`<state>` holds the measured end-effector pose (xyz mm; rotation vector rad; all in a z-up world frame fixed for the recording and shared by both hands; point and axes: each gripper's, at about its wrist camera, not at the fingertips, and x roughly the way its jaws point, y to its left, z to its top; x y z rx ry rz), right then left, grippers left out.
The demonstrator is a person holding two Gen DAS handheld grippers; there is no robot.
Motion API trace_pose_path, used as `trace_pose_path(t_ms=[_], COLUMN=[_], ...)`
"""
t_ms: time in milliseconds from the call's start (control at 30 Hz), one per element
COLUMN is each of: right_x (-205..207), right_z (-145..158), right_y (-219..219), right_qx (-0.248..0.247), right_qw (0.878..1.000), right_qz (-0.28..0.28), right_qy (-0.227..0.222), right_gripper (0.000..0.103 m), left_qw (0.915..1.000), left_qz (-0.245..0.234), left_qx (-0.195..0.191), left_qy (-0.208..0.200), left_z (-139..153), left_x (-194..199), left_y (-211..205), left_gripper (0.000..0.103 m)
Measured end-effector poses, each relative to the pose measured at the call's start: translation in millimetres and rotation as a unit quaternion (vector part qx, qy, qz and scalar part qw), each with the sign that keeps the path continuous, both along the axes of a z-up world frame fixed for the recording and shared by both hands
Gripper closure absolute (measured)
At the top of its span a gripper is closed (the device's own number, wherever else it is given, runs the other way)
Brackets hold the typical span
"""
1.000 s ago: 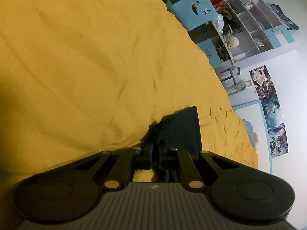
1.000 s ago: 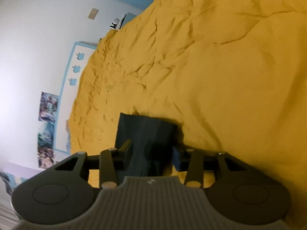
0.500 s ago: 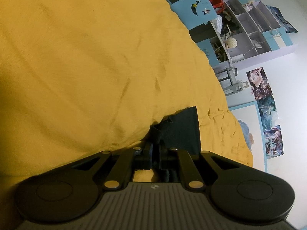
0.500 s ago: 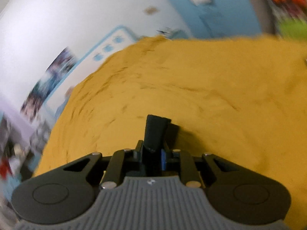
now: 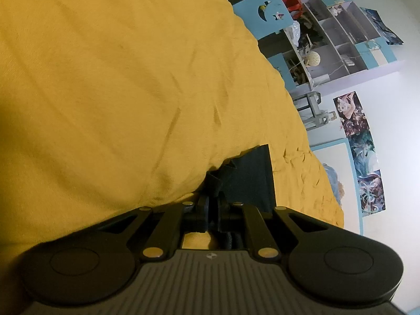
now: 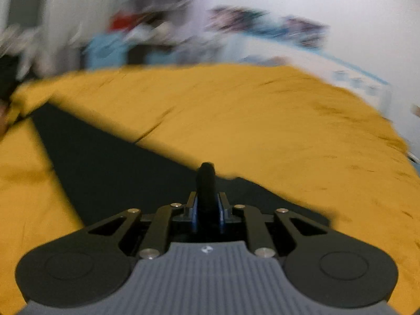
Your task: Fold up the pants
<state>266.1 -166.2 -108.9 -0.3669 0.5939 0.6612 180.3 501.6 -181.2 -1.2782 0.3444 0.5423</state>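
I keep the left hand-held gripper clamped on a bunched edge of the pants, unmoved since a second ago. The right hand-held gripper stood open around the cloth then; its jaws are now closing on a pinched fold, and its view has swung across the bed. The pants now stretch dark across the yellow bedcover. Judgement: both ends are secured, so the fold can be carried over.

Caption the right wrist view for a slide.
Right hand-held gripper closing on dark pants over the yellow bedspread.
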Motion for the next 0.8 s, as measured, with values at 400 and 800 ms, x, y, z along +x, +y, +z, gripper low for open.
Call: trace_pose_path(t_ms=[400, 800], right_x=[-9, -7], right_z=[37, 71], right_y=[-2, -35], right_qx=[0.018, 0.127], right_qw=[0.998, 0.988], right_qz=[-0.015, -0.038], right_qy=[-0.054, -0.084], right_gripper=[0.096, 0.097], left_qw=[1.0, 1.0], left_qz=[-0.002, -0.002], left_qx=[0.006, 0.008], left_qy=[-0.004, -0.004], left_z=[0, 0], left_x=[-2, -2], left_y=[2, 0], left_gripper=[0.092, 0.092])
